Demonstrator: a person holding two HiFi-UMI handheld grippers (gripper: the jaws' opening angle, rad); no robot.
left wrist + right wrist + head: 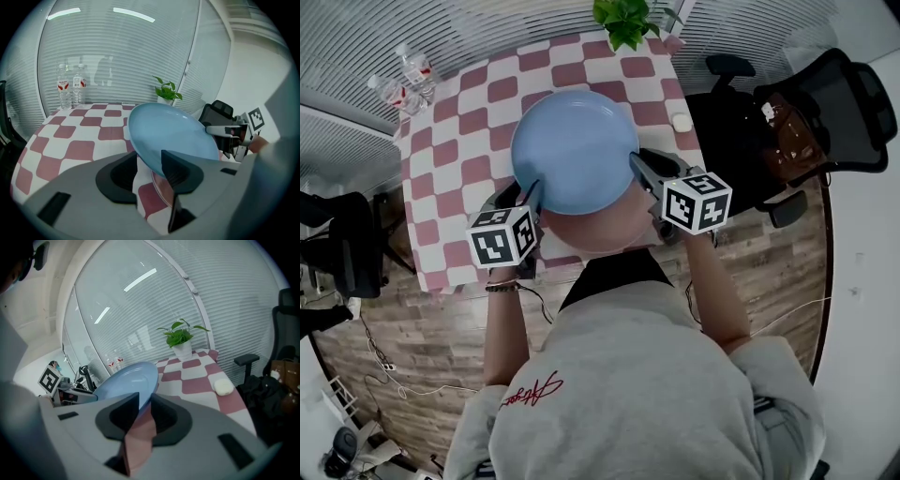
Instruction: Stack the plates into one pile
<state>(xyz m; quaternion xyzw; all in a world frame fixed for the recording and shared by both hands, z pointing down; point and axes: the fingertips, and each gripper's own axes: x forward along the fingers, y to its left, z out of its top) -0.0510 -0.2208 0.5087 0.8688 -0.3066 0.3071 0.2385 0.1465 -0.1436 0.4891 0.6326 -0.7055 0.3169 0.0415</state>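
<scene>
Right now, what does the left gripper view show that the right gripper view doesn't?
Only the left gripper view: the right gripper, clamped on the plate's far rim.
Only the right gripper view: the left gripper, a small white object on the checked tablecloth, and a brown bag off to the side.
Both: the blue plate gripped between the jaws, the potted plant, the water bottles and the tablecloth.

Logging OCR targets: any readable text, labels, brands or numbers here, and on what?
No text reads clearly.
Red script on the grey sweatshirt: too blurred to read.
Water bottle labels: too small to read.
Marker cubes: square patterns only, no words.
</scene>
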